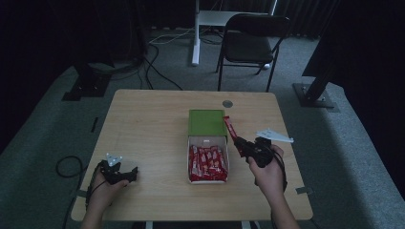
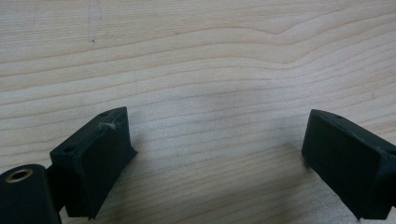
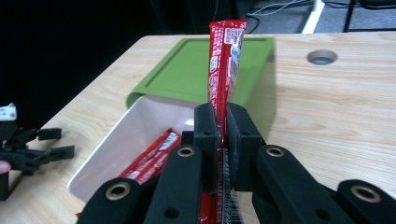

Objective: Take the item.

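Note:
A white box [image 1: 207, 141] holding several red snack sticks [image 1: 208, 162] sits mid-table, its green lid [image 1: 207, 122] lying against its far end. My right gripper [image 1: 239, 142] hovers just right of the box, shut on one red snack stick [image 1: 230, 126] that points away and up. In the right gripper view that stick [image 3: 225, 60] stands between the closed jaws [image 3: 222, 123], over the box [image 3: 116, 140] and green lid [image 3: 196, 70]. My left gripper [image 1: 128, 174] rests open near the front left of the table; its view shows spread jaws [image 2: 217, 140] over bare wood.
A round cable hole [image 1: 228, 103] lies in the tabletop behind the lid. A dark folding chair [image 1: 250, 43] and a white stand leg [image 1: 196, 33] are beyond the table. Cables trail on the floor at left [image 1: 67, 167].

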A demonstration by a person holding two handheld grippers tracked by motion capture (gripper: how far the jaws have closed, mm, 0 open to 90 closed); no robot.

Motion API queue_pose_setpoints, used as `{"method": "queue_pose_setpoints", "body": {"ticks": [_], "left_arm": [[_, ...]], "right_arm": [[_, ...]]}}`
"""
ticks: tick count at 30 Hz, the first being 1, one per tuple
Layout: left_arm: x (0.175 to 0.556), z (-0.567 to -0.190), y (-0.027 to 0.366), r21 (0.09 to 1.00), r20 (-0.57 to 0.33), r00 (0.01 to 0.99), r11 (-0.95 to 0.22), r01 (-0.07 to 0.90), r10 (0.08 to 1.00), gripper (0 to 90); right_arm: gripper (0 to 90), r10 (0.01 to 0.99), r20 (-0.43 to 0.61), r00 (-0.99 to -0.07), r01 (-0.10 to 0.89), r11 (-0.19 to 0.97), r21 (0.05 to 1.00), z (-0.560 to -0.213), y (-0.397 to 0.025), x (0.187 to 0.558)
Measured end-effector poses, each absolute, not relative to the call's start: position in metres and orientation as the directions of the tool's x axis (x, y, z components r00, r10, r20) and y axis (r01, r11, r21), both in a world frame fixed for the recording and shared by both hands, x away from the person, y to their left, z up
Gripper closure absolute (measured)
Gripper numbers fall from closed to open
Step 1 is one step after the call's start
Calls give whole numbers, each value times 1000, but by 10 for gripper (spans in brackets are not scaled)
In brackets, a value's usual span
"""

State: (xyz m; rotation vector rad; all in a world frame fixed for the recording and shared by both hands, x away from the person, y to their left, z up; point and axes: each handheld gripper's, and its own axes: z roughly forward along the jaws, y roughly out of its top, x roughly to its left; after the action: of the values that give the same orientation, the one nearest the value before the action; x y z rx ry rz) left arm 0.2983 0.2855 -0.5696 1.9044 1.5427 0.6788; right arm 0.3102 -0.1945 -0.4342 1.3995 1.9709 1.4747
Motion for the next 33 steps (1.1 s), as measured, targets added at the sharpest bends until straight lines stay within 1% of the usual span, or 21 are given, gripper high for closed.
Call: {"method": "queue_pose_setpoints", "body": {"ticks": [5,19,28,33], "left_arm": [[298,-570,286,717,24,199,-156,680,980,91],[298,-570,286,717,24,199,-156,680,980,91],[298,-570,286,717,24,199,-156,680,980,91],[298,-570,286,717,24,199,-156,680,980,91]], "right_arm": [[839,853,294,-431,508,-40,861,-435,-216,311],[839,899,280,-337,493,-85,866,-445,-257,311],[839,927,263,-265,478,-111,872,-463,-284,310],[839,941,256,-222,489,-119,864,-476,-298,311]]}}
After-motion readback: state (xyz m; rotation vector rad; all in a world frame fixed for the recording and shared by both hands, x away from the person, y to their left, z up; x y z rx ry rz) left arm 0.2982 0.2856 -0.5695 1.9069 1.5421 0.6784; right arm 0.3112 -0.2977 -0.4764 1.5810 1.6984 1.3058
